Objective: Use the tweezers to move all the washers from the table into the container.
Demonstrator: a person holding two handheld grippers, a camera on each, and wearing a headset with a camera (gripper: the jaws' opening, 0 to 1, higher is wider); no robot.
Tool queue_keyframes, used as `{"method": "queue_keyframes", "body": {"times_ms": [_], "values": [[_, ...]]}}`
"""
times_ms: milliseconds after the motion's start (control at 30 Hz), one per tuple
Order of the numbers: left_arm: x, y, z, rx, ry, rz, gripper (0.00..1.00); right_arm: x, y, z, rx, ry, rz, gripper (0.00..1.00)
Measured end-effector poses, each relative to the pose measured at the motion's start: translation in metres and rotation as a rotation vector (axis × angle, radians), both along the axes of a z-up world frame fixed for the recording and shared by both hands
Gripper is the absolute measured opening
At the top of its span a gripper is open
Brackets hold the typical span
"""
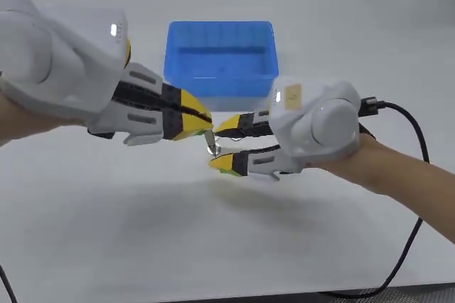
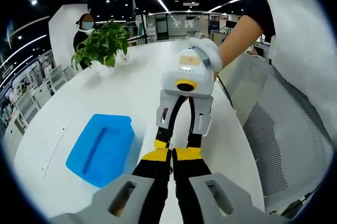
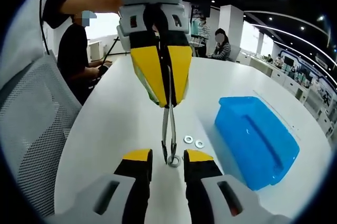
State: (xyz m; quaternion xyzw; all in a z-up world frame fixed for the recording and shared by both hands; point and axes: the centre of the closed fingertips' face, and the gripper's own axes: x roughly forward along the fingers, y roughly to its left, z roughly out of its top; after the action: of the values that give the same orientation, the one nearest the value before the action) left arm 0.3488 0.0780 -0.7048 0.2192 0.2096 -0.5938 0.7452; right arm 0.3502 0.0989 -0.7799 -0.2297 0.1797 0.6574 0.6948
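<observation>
Now, your left gripper (image 3: 167, 98) clamps the tweezers (image 3: 168, 124), tips at a washer (image 3: 174, 161) on the table (image 3: 105, 129) between your parted, empty right gripper (image 3: 168, 157) (container (image 3: 255, 140) nearby). An uneven pinch could flick it away.

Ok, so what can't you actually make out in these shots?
- Head view: how many washers lie on the table. The left claw and right claw crowd over that spot.
- Head view: whether any washer is already inside the blue container. Too blurred.
- Right gripper view: whether the tweezers truly pinch the washer at their tips. Too small.
- Left gripper view: the tweezers, hidden by the left claw's closed jaws.
</observation>
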Motion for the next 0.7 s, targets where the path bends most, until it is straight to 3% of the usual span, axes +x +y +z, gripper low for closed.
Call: {"method": "queue_keyframes", "body": {"times_ms": [133, 700], "values": [[0.0002, -0.0012, -0.0003, 0.008, -0.001, -0.01, 0.05, 0.0013, 0.0029, 0.0005, 0.003, -0.021, 0.021, 0.18], [0.0034, -0.002, -0.0011, -0.006, -0.005, 0.005, 0.05, 0.0011, 0.0074, 0.0052, 0.047, 0.057, 0.067, 0.09]]}}
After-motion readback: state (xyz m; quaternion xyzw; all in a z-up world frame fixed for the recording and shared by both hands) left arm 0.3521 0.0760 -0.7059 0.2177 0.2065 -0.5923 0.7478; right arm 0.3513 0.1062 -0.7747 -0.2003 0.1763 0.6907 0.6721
